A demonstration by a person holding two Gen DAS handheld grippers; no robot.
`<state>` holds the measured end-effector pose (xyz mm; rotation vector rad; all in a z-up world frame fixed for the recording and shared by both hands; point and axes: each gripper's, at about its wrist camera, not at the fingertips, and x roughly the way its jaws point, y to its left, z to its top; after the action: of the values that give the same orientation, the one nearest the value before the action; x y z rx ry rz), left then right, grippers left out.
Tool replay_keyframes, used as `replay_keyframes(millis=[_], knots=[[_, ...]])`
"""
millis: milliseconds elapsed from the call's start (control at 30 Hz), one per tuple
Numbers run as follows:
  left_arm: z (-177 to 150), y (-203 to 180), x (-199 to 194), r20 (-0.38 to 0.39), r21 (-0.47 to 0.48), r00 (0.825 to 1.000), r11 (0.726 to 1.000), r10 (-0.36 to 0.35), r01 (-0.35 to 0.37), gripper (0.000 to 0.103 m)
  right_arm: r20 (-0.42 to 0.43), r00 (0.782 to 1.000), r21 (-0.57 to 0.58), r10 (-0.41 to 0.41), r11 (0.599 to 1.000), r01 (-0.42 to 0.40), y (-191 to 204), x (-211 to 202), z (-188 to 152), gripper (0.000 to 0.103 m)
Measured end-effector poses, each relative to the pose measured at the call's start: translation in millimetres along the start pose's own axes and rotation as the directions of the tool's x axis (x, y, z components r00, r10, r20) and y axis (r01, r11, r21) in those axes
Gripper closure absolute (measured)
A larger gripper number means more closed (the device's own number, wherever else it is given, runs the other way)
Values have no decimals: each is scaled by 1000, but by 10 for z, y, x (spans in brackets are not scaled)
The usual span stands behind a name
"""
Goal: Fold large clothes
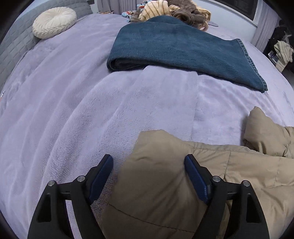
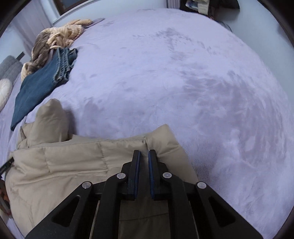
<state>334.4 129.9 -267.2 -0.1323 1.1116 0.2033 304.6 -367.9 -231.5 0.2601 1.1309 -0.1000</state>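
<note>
A tan quilted puffy jacket (image 1: 165,183) lies on the lavender plush bed cover (image 1: 91,110). My left gripper (image 1: 148,160) is open, its jaws wide apart on either side of a raised fold of the jacket. In the right wrist view the jacket (image 2: 73,165) spreads to the left, one corner standing up. My right gripper (image 2: 144,153) is shut on a thin fold of the jacket near its far right corner.
Folded dark blue jeans (image 1: 174,47) lie further up the bed, also in the right wrist view (image 2: 42,82). Behind them is a heap of tan and brown knitwear (image 1: 174,11). A cream round cushion (image 1: 55,22) rests against the grey headboard (image 1: 14,46). The bed cover (image 2: 183,82) stretches right.
</note>
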Motion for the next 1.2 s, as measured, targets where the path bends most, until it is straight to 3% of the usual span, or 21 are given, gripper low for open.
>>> replay_keyframes(millis=[100,200,367,467,500,533,867,900,933,1200], knots=[[-16,-80,70,-2,18,1000,999,30,-30,17,-28,999,52,28,998,-26,-75,198,42,95],[0,-105,29,-4,33,999,998,48,-47,17,-32,999,38,-4,999,5,-6,255,83,95],[-21,-71,-267,3,66,997,995,78,-78,17,-24,999,14,-45,999,45,101,29,108,88],[-85,-92,-526,14,119,997,990,79,-80,17,-8,1000,42,2,999,-1,82,-201,69,72],[-114,-98,-600,13,130,997,988,78,-78,17,-1,1000,53,17,998,-17,81,-295,42,60],[-152,-104,-678,8,136,998,988,68,-68,17,6,1000,63,28,998,-28,76,-368,3,55],[-613,-182,-1276,-46,123,999,992,2,4,17,-11,992,99,123,988,-121,204,-911,-569,45],[-663,-184,-1314,-48,125,999,992,1,5,11,-16,992,104,127,987,-125,215,-944,-637,43],[-715,-190,-1352,-54,129,999,992,1,6,0,-23,991,108,131,986,-127,211,-965,-692,42],[-1033,-161,-1654,-67,146,998,989,-2,11,0,-56,987,142,148,980,-139,218,-1202,-1174,39]])
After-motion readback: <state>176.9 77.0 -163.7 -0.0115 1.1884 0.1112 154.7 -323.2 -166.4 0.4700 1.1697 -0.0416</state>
